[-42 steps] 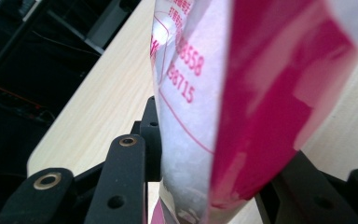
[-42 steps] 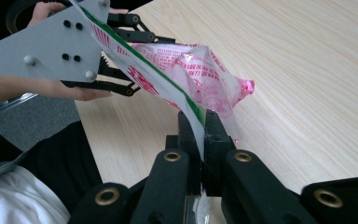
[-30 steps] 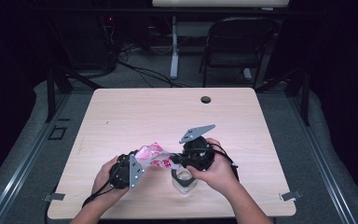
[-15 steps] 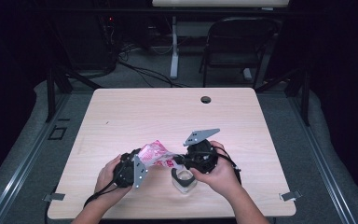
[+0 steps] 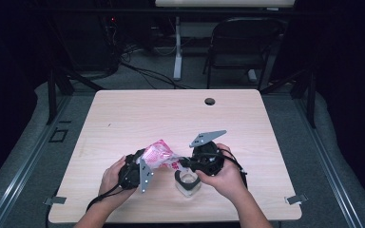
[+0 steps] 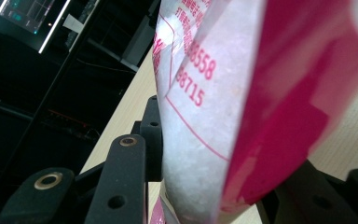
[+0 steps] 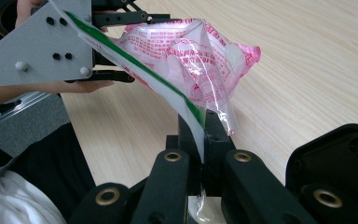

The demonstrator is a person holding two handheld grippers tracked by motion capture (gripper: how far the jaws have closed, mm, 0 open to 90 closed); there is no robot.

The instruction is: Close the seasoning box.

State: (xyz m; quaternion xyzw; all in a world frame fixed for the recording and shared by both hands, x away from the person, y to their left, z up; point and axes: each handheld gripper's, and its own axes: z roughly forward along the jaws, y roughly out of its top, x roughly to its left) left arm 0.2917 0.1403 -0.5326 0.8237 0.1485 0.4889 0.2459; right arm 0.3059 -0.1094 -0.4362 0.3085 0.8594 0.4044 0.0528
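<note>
Left tongs: sitting near the front edge of the worktop in the high view, held in the person's left hand; the jaws are pinching the bulky body of the pink bag, one on each side of it, as the left gripper view is showing close up.
Right tongs: held in the person's right hand, just to the right of the bag; the jaws are pressed together on the bag's flat top strip with the green line, as the right gripper view is showing.
Pink bag: hanging lifted off the worktop between the two tongs; it is a crinkled clear-and-pink plastic pouch with red print and white grainy contents.
Clear cup: standing on the worktop just in front of and below the right tongs, close to the bag's lower edge.
Worktop: pale wood, with a round dark hole near its far edge.
Background: a dark chair and cables are lying on the floor beyond the worktop.
</note>
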